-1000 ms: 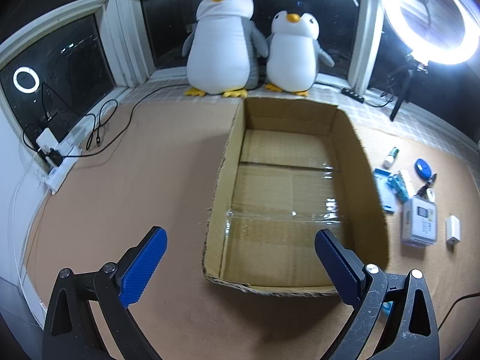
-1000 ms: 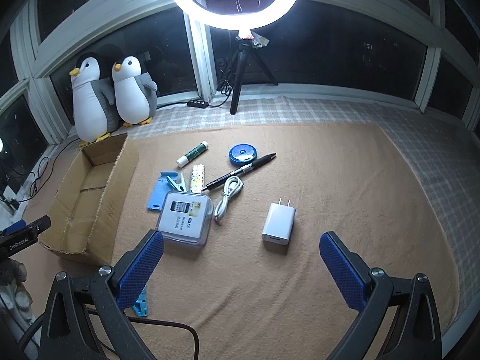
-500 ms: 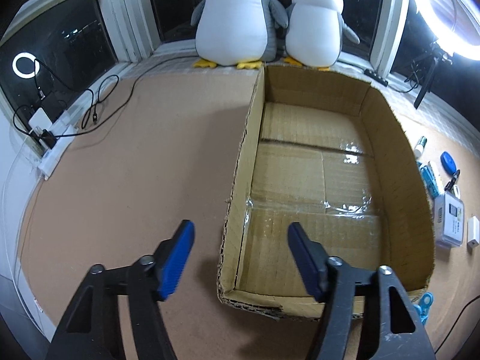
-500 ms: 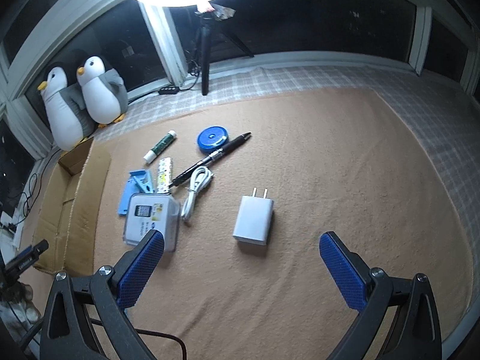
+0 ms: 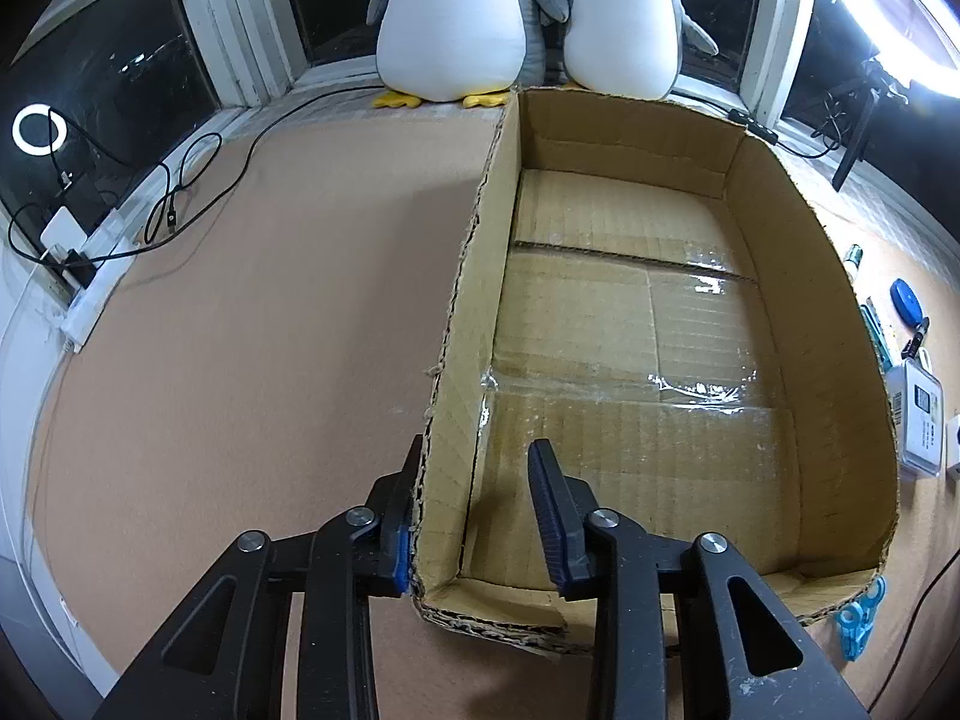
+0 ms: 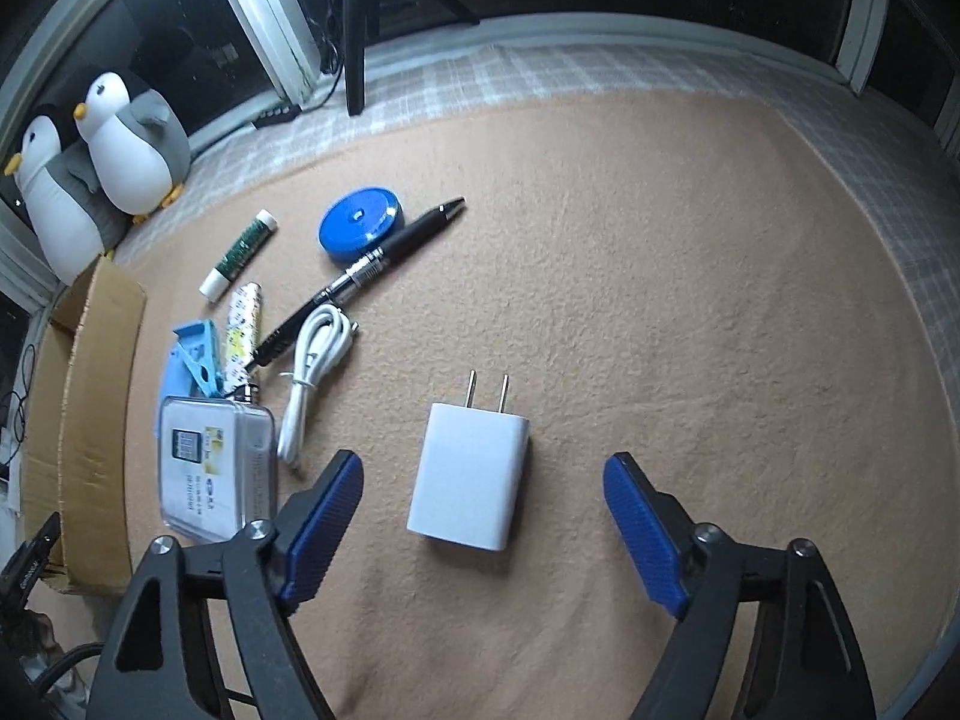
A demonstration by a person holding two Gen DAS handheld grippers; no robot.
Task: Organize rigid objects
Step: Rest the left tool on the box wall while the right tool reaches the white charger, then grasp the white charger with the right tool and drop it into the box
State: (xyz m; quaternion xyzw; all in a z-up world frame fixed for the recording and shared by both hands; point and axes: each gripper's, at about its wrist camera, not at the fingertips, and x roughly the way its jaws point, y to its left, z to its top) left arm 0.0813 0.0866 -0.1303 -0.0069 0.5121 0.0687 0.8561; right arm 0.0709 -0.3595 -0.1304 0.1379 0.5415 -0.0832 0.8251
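An open, empty cardboard box [image 5: 810, 276] lies on the brown mat. My left gripper [image 5: 477, 504] straddles the box's left wall near its front corner, one finger outside touching the wall, the other inside and still apart. My right gripper [image 6: 483, 504] is open just above a white plug charger [image 6: 471, 474] that lies between its fingers. To the left lie a clear plastic case [image 6: 213, 468], a white cable [image 6: 312, 366], a black pen [image 6: 372, 264], a blue round tape [image 6: 360, 225], a glue stick [image 6: 237, 255], a patterned tube [image 6: 243, 324] and a blue clip [image 6: 195, 360].
Two plush penguins [image 5: 516, 18] sit at the window behind the box. Cables and a power strip [image 5: 90, 264] lie on the left sill. A ring light tripod [image 6: 354, 30] stands at the back. A blue clip [image 5: 861, 618] lies by the box's front right corner.
My left gripper moved forward onto the box's left wall and narrowed its jaws. My right gripper dropped closer to the white charger and narrowed a little.
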